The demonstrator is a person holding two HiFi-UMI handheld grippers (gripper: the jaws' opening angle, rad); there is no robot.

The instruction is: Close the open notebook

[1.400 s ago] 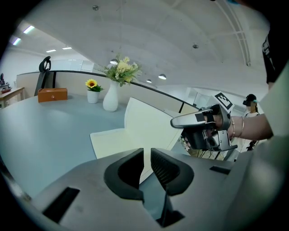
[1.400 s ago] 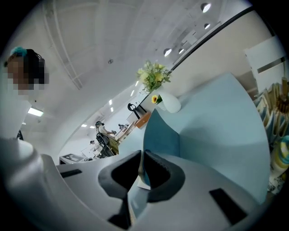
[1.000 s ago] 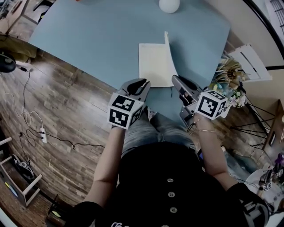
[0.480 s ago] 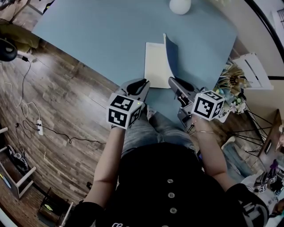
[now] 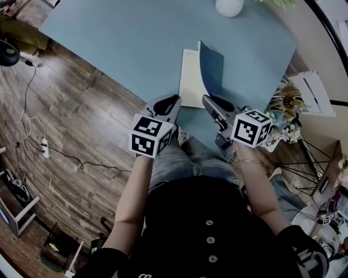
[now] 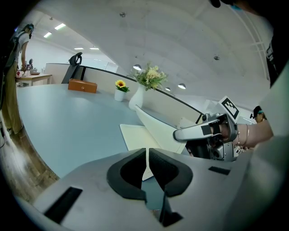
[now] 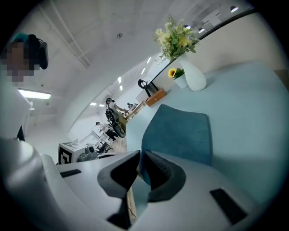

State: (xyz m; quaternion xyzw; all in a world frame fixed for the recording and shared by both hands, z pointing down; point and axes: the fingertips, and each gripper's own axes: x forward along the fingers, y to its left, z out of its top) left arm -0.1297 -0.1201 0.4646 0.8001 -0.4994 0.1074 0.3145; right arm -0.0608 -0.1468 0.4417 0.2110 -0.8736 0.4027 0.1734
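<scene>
The notebook [image 5: 189, 81] lies on the blue table [image 5: 119, 43] with a white page [image 6: 135, 135] facing up. Its blue cover [image 5: 212, 68] stands raised and leans left over the page. My right gripper [image 5: 206, 99] is at the cover's near edge, and in the right gripper view the cover [image 7: 180, 131] runs down between the nearly closed jaws of that gripper [image 7: 140, 158]. My left gripper [image 5: 173, 99] is shut at the notebook's near left corner. In its own view the left gripper [image 6: 147, 155] shows only a slit with the page corner beyond.
A white vase [image 5: 229, 6] with flowers stands at the table's far side, behind the notebook. A small sunflower pot [image 6: 119, 92] and a brown box [image 6: 82, 85] sit further left. The table's near edge runs just under both grippers, above wooden floor [image 5: 81, 125].
The blue cover has swung from standing edge-on to leaning left over the page, its outer face now showing. The right gripper has shifted slightly left with it.
</scene>
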